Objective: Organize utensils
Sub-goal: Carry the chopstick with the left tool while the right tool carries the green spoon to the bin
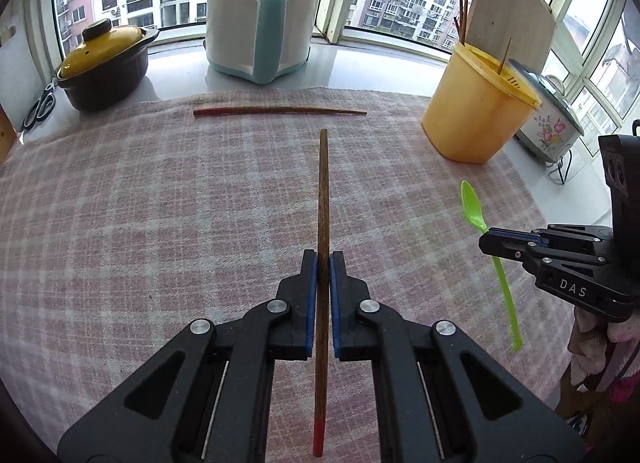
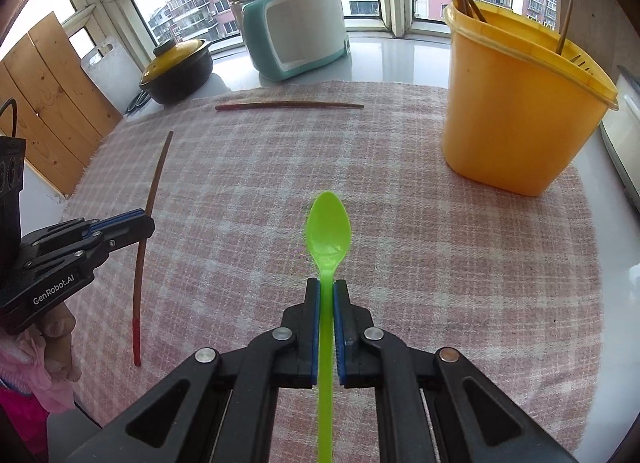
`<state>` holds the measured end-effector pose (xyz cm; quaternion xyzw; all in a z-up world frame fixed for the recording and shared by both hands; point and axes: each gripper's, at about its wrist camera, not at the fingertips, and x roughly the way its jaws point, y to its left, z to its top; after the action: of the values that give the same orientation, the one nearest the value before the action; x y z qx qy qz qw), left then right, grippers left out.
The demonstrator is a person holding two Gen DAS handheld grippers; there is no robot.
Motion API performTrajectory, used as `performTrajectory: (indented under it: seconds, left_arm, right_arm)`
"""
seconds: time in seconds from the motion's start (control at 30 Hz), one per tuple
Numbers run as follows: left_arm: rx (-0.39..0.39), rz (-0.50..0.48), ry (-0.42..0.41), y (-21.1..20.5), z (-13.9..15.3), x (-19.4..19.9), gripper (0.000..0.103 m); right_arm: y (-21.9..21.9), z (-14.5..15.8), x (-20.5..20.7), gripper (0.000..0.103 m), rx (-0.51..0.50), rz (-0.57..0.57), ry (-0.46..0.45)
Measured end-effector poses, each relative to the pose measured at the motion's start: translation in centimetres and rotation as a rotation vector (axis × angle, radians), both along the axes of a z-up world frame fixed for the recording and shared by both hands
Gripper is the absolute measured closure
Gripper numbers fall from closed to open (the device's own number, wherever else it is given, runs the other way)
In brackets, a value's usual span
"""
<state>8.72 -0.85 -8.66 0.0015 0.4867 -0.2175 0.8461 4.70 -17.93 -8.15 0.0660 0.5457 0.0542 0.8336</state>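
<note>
Left tongs (image 1: 323, 259) clamp chopstick (image 1: 323, 191), right tongs (image 2: 327, 287) clamp green spoon (image 2: 328, 231), yellow holder (image 2: 516, 103) near.

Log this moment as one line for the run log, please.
left claw: shut on chopstick | right claw: shut on green spoon | second chopstick: on cloth | yellow holder: not reached

Black tongs (image 1: 323, 259) with blue pads (image 2: 316, 327) (silver rivets), pink sleeve (image 2: 24, 367).

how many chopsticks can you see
5, maybe more hidden: one chopstick held in the left gripper, one lying across the cloth at the far edge, and at least three standing in the yellow holder.
</note>
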Motion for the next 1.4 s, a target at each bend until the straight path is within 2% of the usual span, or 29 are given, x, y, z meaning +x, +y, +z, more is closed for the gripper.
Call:
performTrajectory:
  seconds: [0.37, 0.73, 1.07, 1.4]
  left_arm:
    - [-0.039, -0.009, -0.037, -0.2, 2.0, -0.4, 0.099]
    - [-0.074, -0.027, -0.103, -1.5, 5.1, -0.3, 0.099]
    - [-0.129, -0.058, -0.144, -4.9, 7.7, 0.9, 0.099]
    - [-0.168, -0.115, -0.187, -10.3, 10.7, 3.6, 0.099]
  right_arm:
    - [-1.2, 1.5, -0.3, 0.1, 0.016, -0.032, -0.038]
    - [-2.9, 4.8, -0.2, 0.1, 0.033, -0.051, -0.124]
    - [-6.2, 8.0, 0.5, 0.1, 0.045, -0.069, -0.194]
    - [-10.6, 10.7, 2.3, 0.1, 0.019, -0.075, -0.25]
